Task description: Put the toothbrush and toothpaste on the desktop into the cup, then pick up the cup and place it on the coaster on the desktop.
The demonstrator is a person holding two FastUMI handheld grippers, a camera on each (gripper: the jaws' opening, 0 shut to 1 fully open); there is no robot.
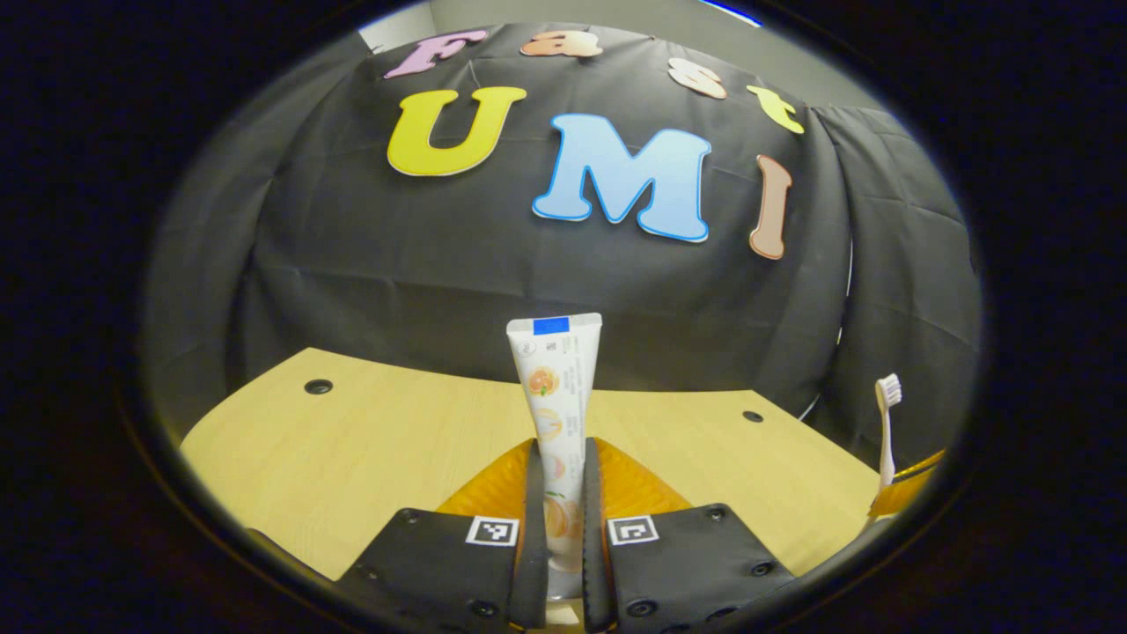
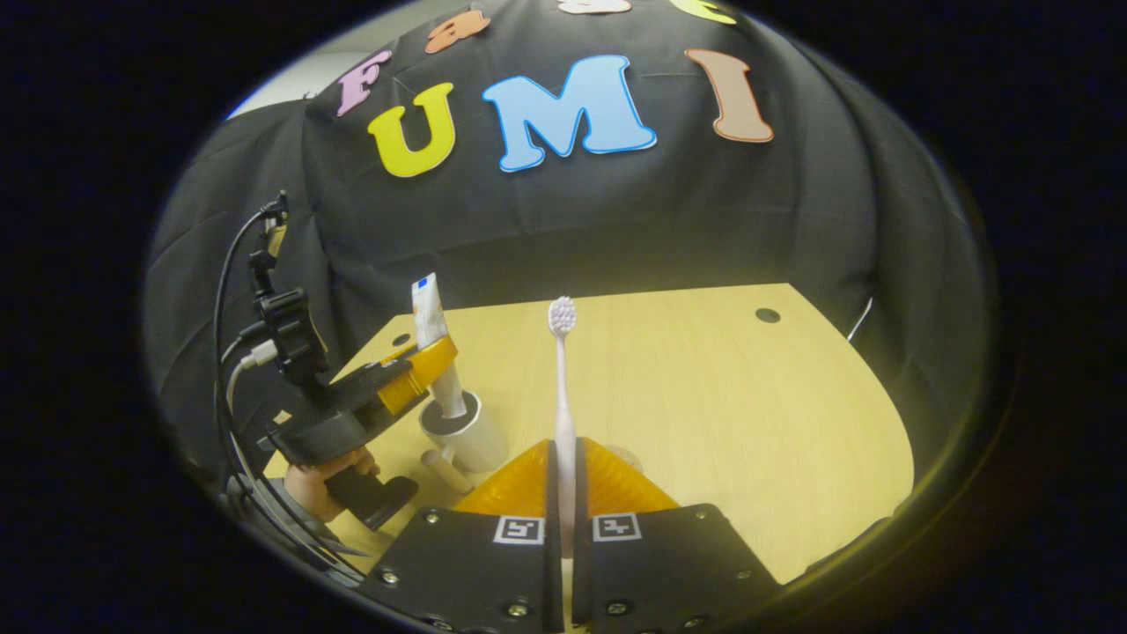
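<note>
White toothpaste tube (image 1: 558, 414) clamped upright between the left gripper (image 1: 558, 537) fingers, crimped flat end up, long axis vertical above the pale wooden desktop (image 1: 352, 440). From the right gripper view, same tube (image 2: 431, 321) held by the left gripper (image 2: 421, 365), lower end dipping into the white cup (image 2: 465, 431) near the desk's left edge. Right gripper (image 2: 563, 502) pinched on the toothbrush (image 2: 562, 396) handle, bristle head up, shaft vertical. Same toothbrush (image 1: 886, 431) upright at the far right of the left gripper view.
</note>
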